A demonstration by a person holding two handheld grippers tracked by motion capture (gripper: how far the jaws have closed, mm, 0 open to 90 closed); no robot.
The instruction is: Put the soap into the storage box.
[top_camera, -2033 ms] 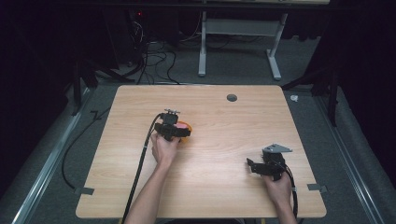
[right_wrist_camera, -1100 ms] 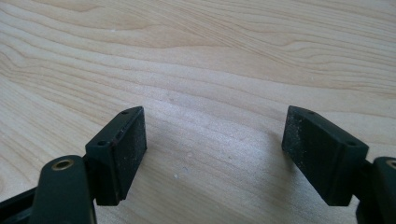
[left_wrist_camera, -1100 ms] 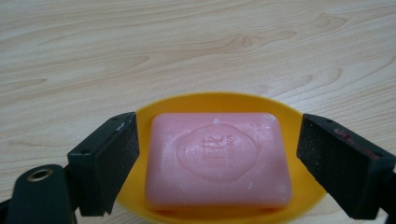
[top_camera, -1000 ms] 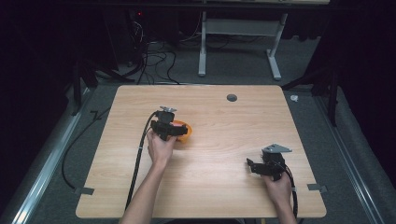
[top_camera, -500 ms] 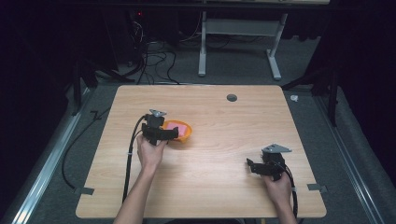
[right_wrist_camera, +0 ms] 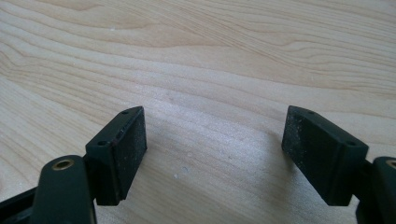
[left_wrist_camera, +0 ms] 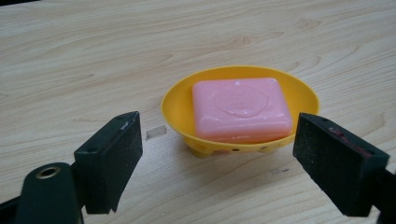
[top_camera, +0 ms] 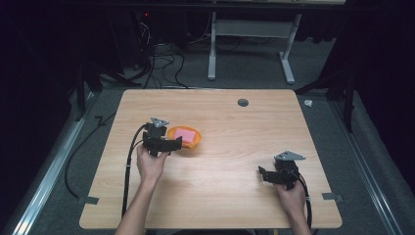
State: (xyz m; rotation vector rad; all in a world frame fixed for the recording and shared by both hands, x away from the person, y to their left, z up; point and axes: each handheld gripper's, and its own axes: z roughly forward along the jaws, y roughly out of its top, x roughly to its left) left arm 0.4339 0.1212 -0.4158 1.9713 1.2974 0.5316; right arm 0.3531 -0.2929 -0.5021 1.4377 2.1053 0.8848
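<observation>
A pink bar of soap (left_wrist_camera: 240, 108) is seen lying flat in a yellow oval dish (left_wrist_camera: 176, 105), which stands on small feet on a pale wooden table (top_camera: 230, 196), left of the table's middle in the high view. The dish is faced by the left gripper (left_wrist_camera: 217, 161), whose black jaws are spread wide and are held in front of the dish on either side, short of its rim; nothing is gripped between them, and bare wood is seen under them in the left gripper view. In the high view the same gripper (top_camera: 177, 142) is shown just beside the dish's left edge, held in the person's left hand (top_camera: 150, 164), with its black cable trailing back along the forearm toward the near edge of the table. The right gripper (right_wrist_camera: 214, 154) is held well apart from the dish, over the near right part of the table, in the person's right hand (top_camera: 289, 193); its jaws, too, are parted wide with nothing but wood grain between them. A grey three-cornered plate (top_camera: 289, 156) is carried on top of it. A small dark round hole (top_camera: 242, 102) is seen in the tabletop near its far edge.
</observation>
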